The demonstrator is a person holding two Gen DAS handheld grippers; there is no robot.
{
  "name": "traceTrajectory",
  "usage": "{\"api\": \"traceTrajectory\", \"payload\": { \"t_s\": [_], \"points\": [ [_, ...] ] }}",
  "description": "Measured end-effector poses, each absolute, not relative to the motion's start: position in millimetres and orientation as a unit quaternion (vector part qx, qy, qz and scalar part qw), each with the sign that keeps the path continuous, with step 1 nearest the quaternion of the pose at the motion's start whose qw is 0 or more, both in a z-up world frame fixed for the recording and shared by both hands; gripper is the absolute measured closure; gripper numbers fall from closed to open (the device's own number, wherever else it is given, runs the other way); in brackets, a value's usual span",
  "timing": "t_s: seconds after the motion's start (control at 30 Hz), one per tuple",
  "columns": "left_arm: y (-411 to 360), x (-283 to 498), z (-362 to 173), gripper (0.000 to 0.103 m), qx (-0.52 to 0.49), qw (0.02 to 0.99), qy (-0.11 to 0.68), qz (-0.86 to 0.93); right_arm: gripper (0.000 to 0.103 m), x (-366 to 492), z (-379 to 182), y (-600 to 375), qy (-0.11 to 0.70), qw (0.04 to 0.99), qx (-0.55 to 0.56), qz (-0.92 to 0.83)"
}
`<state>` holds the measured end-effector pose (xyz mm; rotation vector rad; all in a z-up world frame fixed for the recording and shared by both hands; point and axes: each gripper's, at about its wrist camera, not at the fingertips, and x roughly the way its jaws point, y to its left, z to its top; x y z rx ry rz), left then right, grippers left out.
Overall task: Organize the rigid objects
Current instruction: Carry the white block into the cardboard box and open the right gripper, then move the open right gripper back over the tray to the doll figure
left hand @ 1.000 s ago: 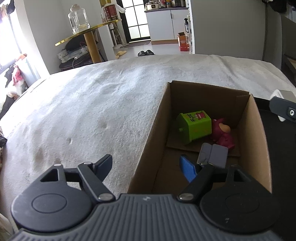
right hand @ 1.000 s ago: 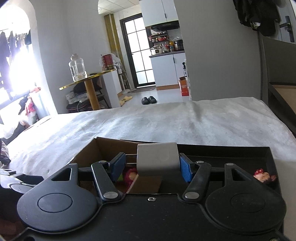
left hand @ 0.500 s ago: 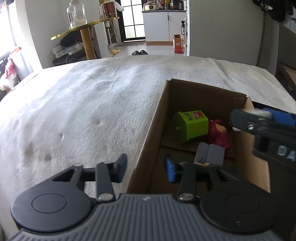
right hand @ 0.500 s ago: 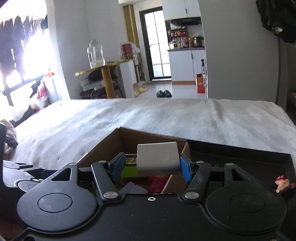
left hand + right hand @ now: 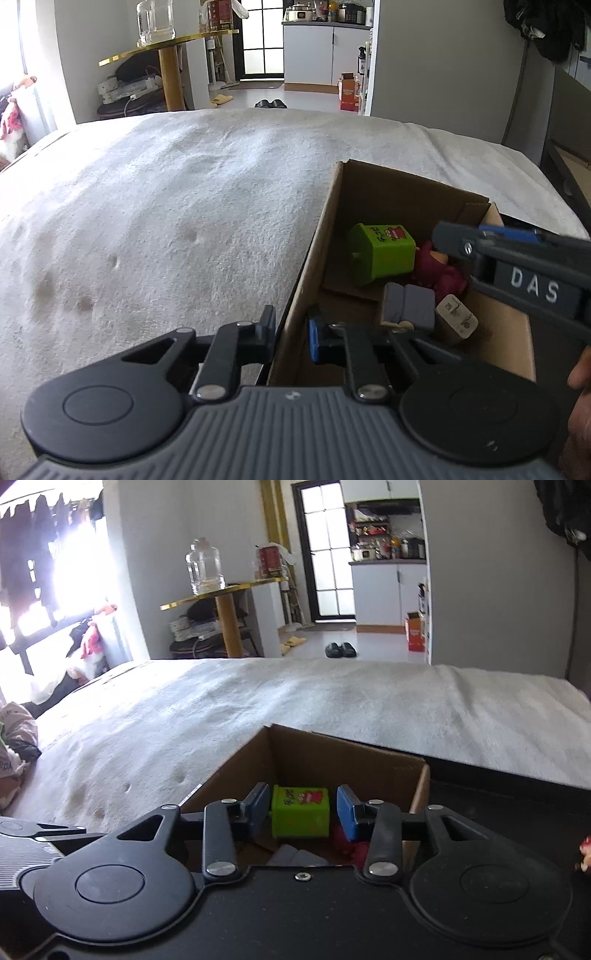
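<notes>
1. Both grippers are hanging empty: the left gripper is straddling the cardboard box wall, narrowly parted; the right gripper is gaping wide.
2. Inside the box, a white charger is lying beside a green cube.
3. Everything is sitting on a white blanket.

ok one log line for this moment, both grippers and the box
left gripper: astride cardboard box wall | right gripper: open, empty, over box | white charger: in box

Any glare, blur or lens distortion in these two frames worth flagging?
Right wrist: the window at left is blown out, washing out detail there; the scene looks slightly soft. Left wrist: even light, sharp inside the cardboard box. Both views: fisheye bends the bed's far edge.
</notes>
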<state>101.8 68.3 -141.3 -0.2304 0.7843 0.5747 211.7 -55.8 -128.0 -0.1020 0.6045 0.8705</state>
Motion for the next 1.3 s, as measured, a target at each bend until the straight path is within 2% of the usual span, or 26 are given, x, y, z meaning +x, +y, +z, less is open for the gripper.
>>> {"api": "traceTrajectory", "payload": {
  "t_s": [0.3, 0.37, 0.53, 0.6, 0.73, 0.83, 1.0, 1.07, 1.3],
  "points": [
    [68, 104, -140, 0.086, -0.113, 0.875, 0.381, 0.277, 0.059, 211, -133, -62, 0.315, 0.859, -0.042, 0.401],
    [67, 105, -138, 0.083, -0.112, 0.874, 0.383, 0.277, 0.046, 211, -133, -63, 0.318, 0.860, -0.041, 0.398],
    [64, 110, -137, 0.082, -0.100, 0.870, 0.388, 0.285, 0.024, 209, -125, -71, 0.301, 0.867, -0.038, 0.395],
    [63, 111, -137, 0.077, -0.097, 0.869, 0.389, 0.291, 0.019, 211, -122, -76, 0.299, 0.872, -0.029, 0.387],
    [57, 115, -135, 0.058, -0.082, 0.865, 0.389, 0.304, 0.011, 219, -120, -91, 0.301, 0.878, -0.012, 0.371],
    [52, 119, -134, 0.050, -0.069, 0.865, 0.389, 0.310, 0.009, 224, -124, -100, 0.305, 0.884, -0.014, 0.355],
    [44, 127, -135, 0.043, -0.048, 0.859, 0.399, 0.317, 0.003, 235, -131, -118, 0.313, 0.892, -0.006, 0.327],
    [41, 131, -136, 0.037, -0.034, 0.856, 0.402, 0.324, 0.001, 239, -134, -124, 0.316, 0.894, -0.005, 0.318],
    [29, 141, -135, 0.033, -0.008, 0.850, 0.405, 0.338, 0.000, 251, -148, -141, 0.326, 0.900, -0.012, 0.290]
  ]
}}
